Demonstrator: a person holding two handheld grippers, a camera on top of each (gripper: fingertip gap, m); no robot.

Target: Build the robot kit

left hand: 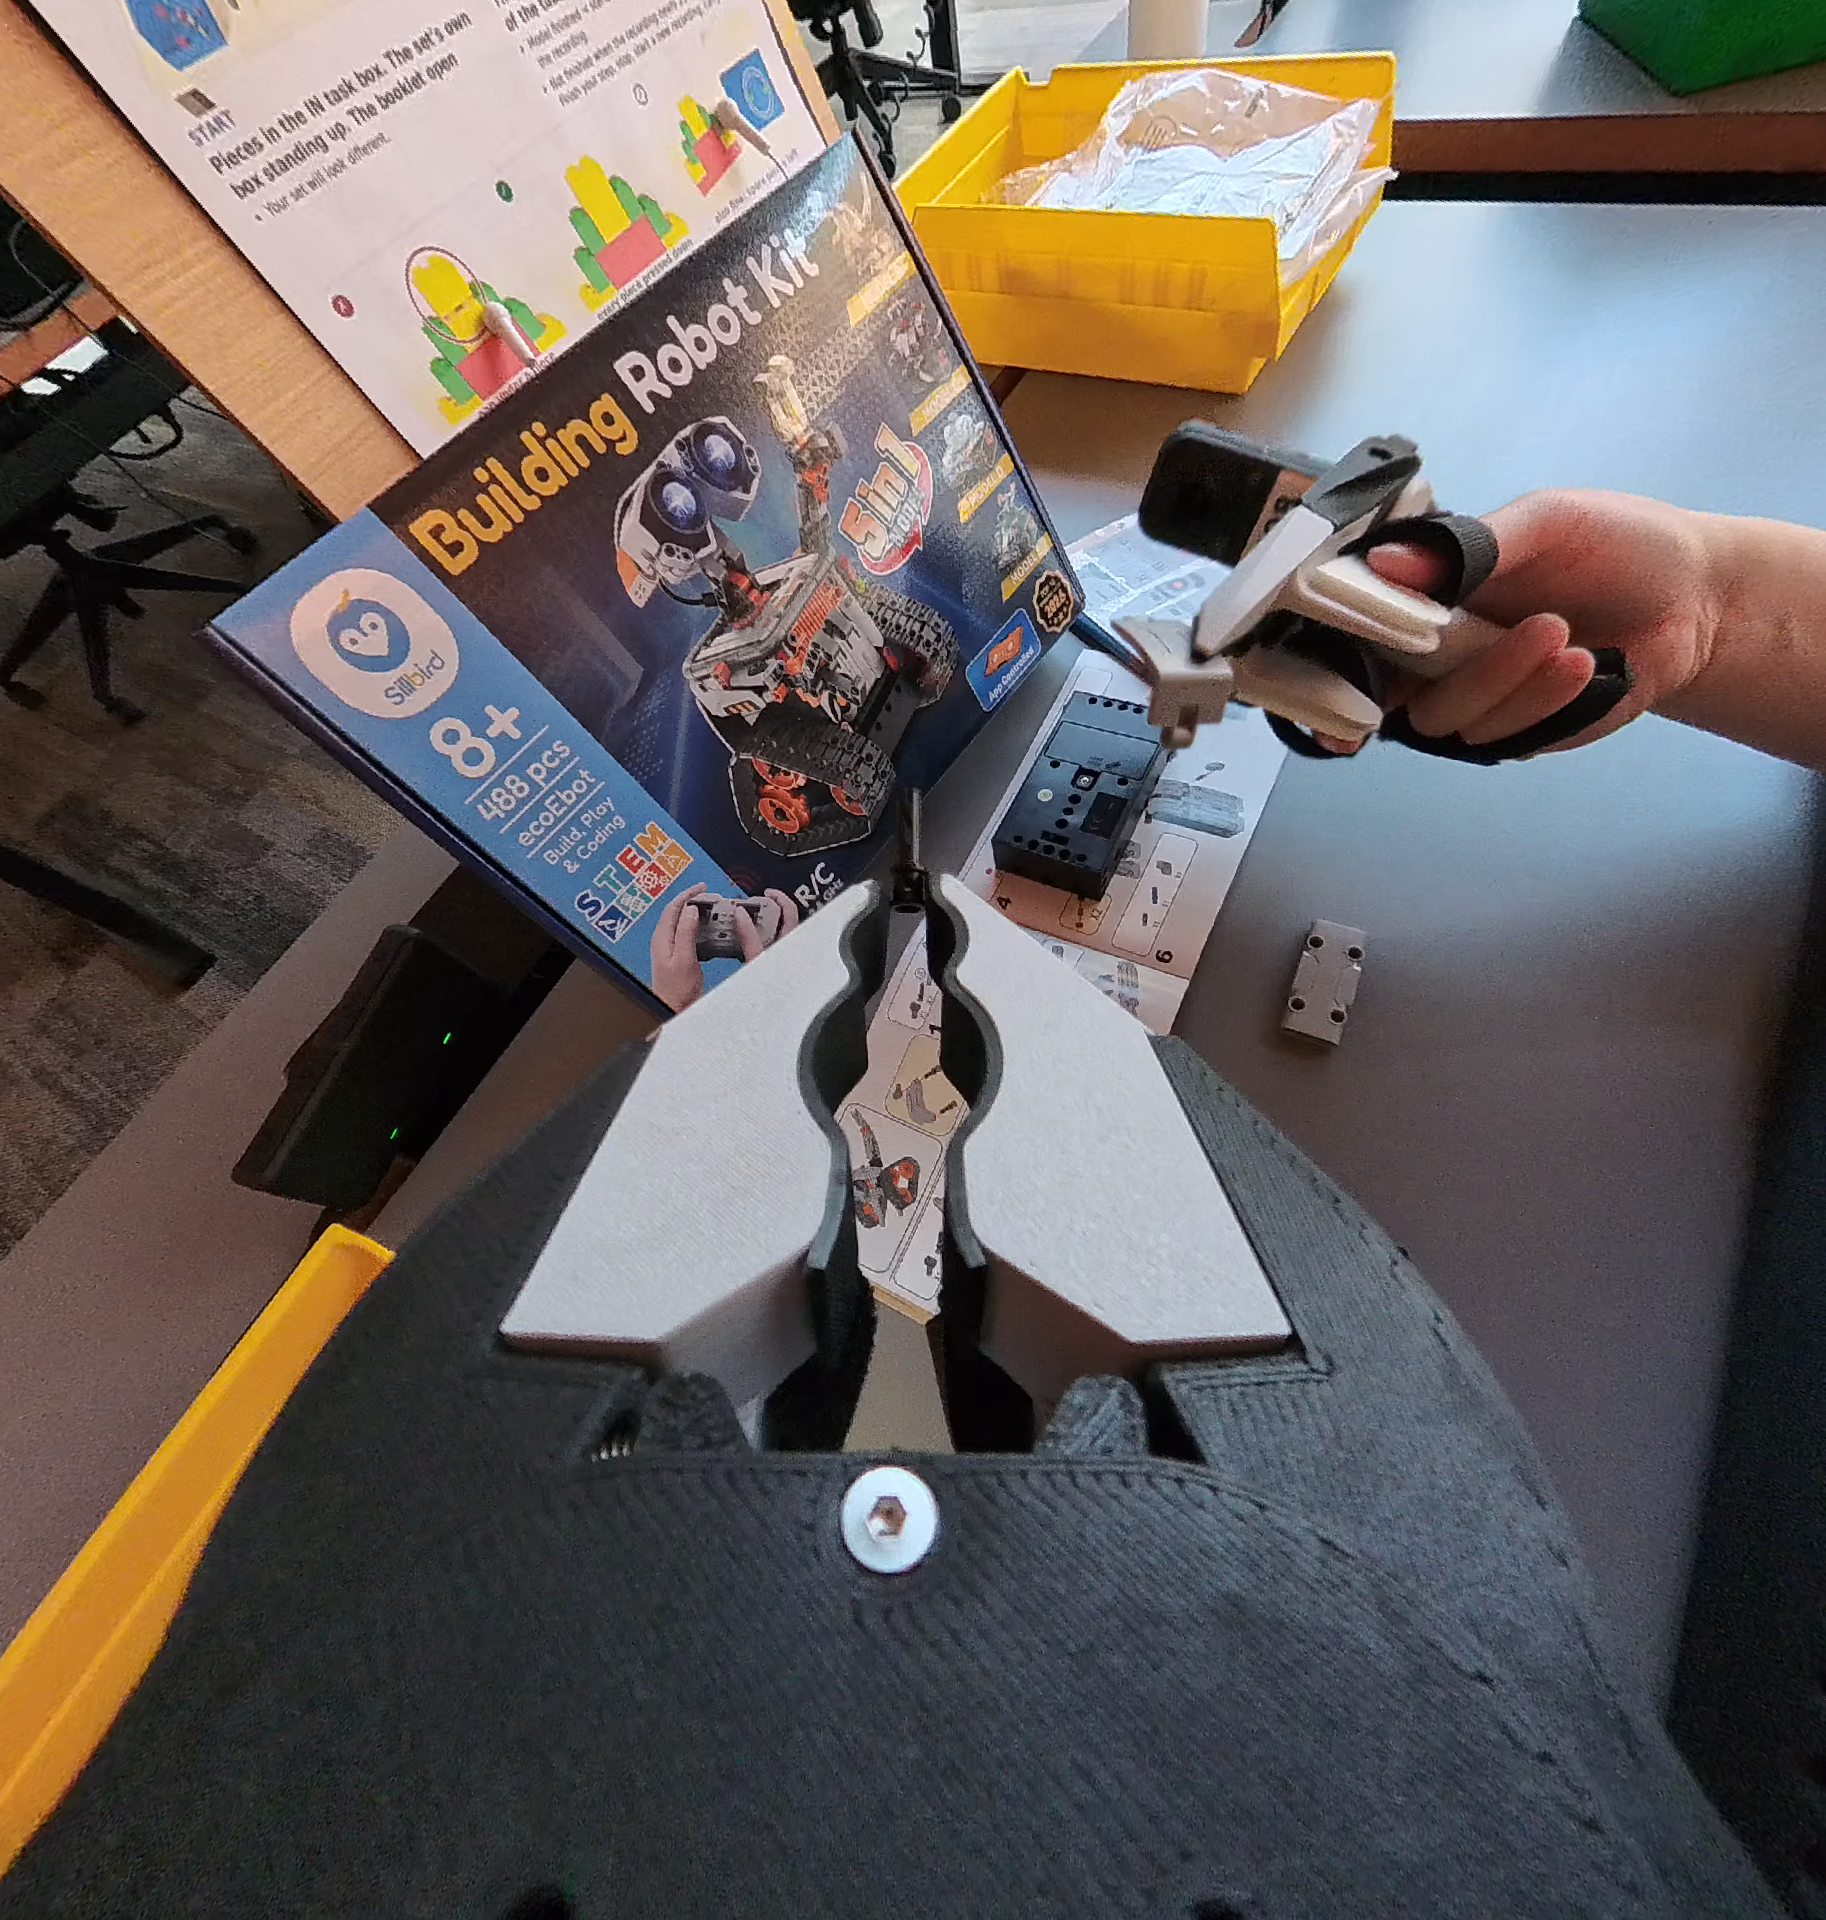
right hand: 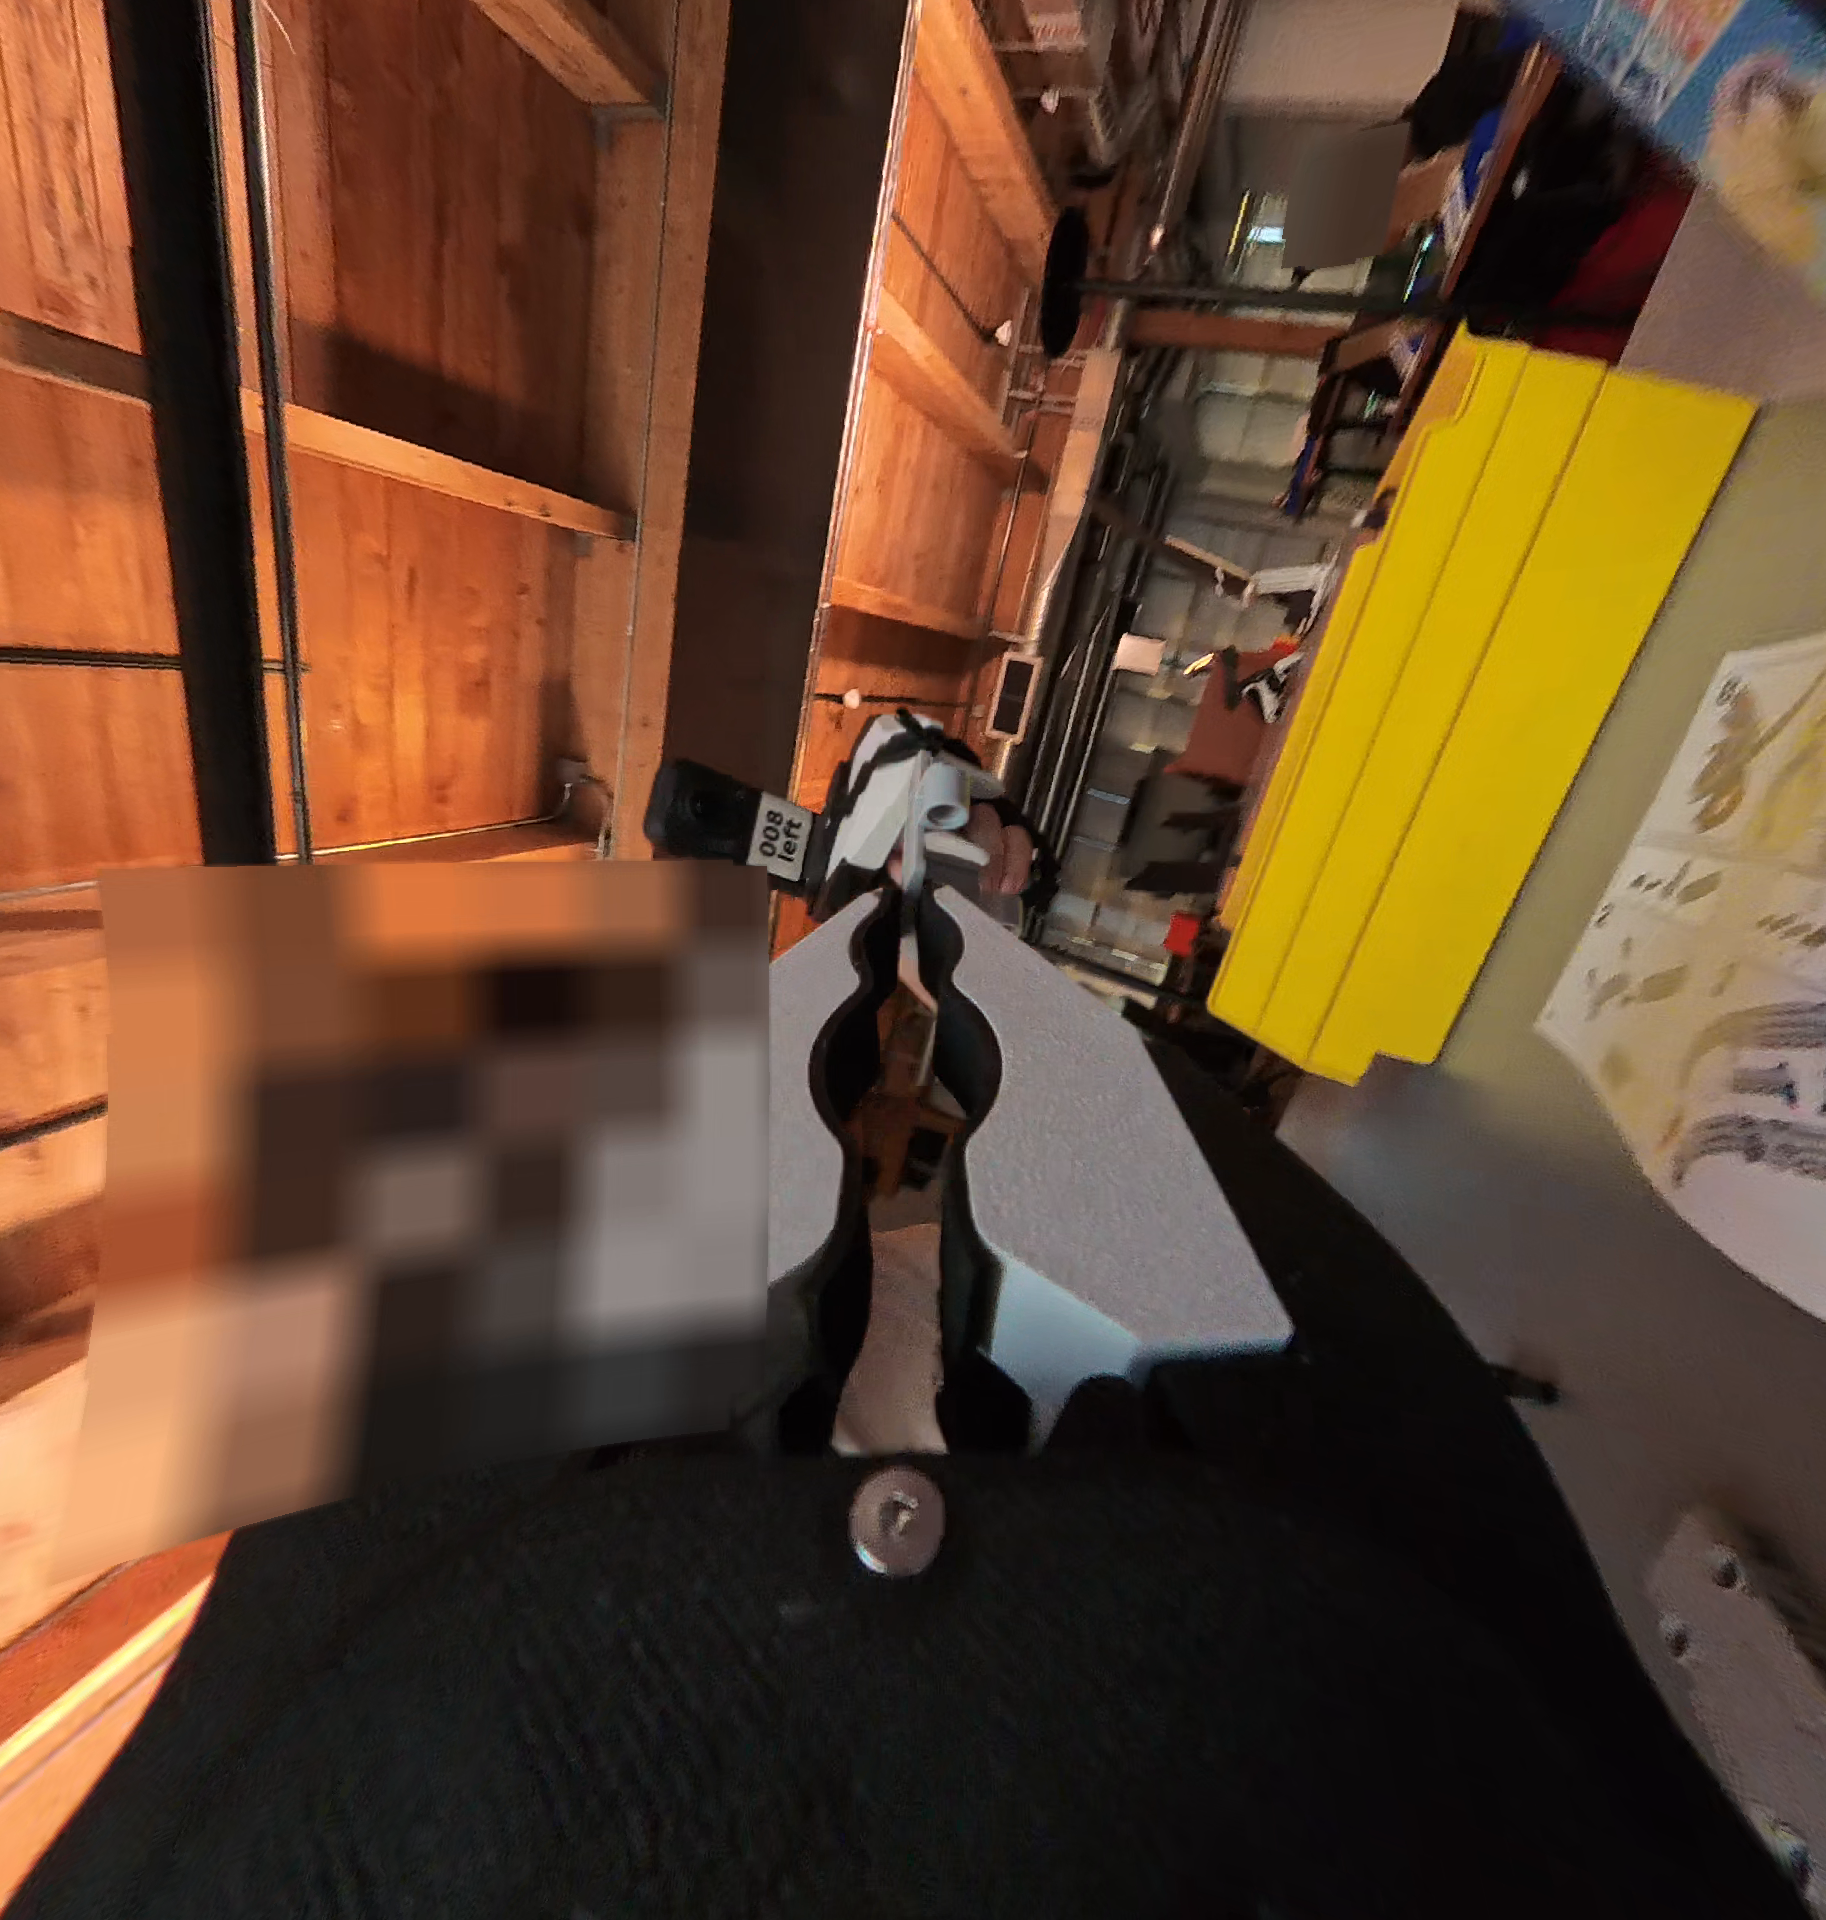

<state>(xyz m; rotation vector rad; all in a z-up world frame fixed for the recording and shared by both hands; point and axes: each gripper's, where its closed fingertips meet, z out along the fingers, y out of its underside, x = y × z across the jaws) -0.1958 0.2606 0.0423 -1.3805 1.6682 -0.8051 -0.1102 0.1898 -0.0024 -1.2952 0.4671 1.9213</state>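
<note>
My left gripper (left hand: 911, 891) is shut on a thin black rod (left hand: 913, 831) that sticks out past the fingertips, above a printed instruction sheet (left hand: 1200, 862). My right gripper (left hand: 1171, 691), held in a hand, hovers over a black holed block (left hand: 1080, 800) on that sheet. It is shut on a small grey piece (right hand: 914, 883) in the right wrist view, where the gripper (right hand: 914, 920) is rolled sideways and faces the left gripper's body (right hand: 878, 821). A small grey plate (left hand: 1322, 982) lies on the table to the right.
A blue robot kit box (left hand: 680, 623) stands tilted against a wooden board with a poster. A yellow bin (left hand: 1096, 291) with plastic bags (left hand: 1200, 156) sits behind. Another yellow bin's edge (left hand: 109, 1507) is at lower left. A black device (left hand: 369, 1070) with green lights sits at the table's left edge. The left gripper's tips are roughly 12 cm from the right gripper's.
</note>
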